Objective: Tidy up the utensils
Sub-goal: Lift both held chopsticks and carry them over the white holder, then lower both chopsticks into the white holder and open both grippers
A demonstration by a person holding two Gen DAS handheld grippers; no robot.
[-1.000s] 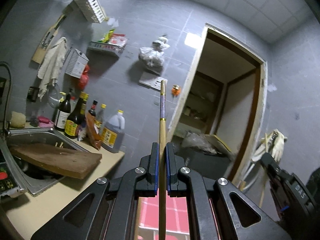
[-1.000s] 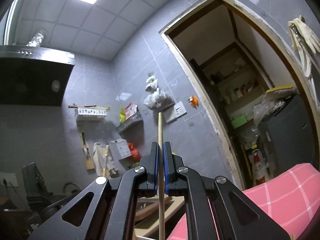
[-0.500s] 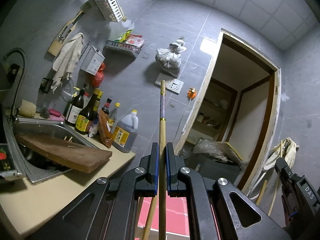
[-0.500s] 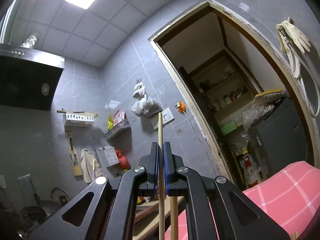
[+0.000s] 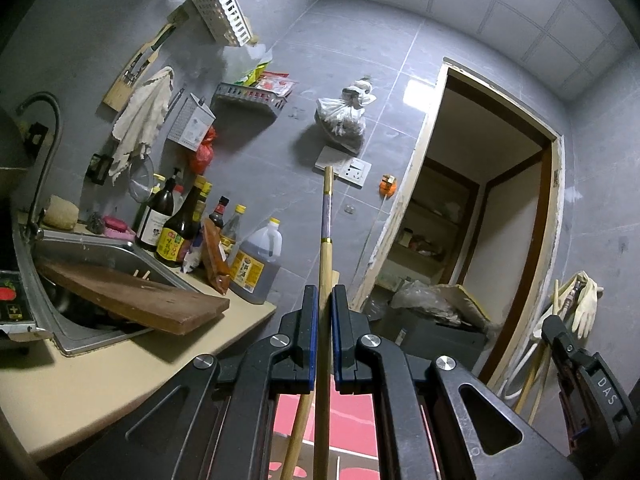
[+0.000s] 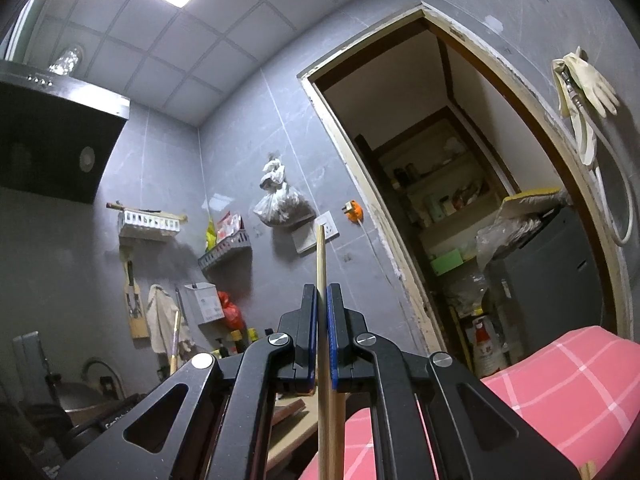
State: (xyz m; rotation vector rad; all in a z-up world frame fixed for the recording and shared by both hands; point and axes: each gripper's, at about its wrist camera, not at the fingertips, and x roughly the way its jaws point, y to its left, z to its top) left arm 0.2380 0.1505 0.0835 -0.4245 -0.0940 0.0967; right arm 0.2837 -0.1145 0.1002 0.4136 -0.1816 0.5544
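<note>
In the left wrist view my left gripper (image 5: 324, 300) is shut on a chopstick (image 5: 326, 216) with a purple patterned band and gold rings; it sticks out straight ahead of the jaws toward the grey tiled wall. A second plain stick (image 5: 298, 432) shows under the jaws. My right gripper (image 6: 322, 304) is shut on a plain wooden chopstick (image 6: 321, 256), which also points forward and up. A thicker wooden stick (image 6: 338, 432) lies just beneath it. The right gripper's black body (image 5: 576, 364) shows at the left view's right edge.
A white slotted utensil rack (image 5: 222, 16) hangs high on the wall. Below are a steel sink (image 5: 92, 248) with a wooden cutting board (image 5: 132, 300) across it, several bottles (image 5: 180, 232) and the beige counter (image 5: 80, 380). A pink checked cloth (image 6: 540, 400) lies below. An open doorway (image 5: 492, 216) is at the right.
Both grippers have sunk a little, each still clamped on its chopstick. A second stick has come into view under the jaws in each wrist view.
</note>
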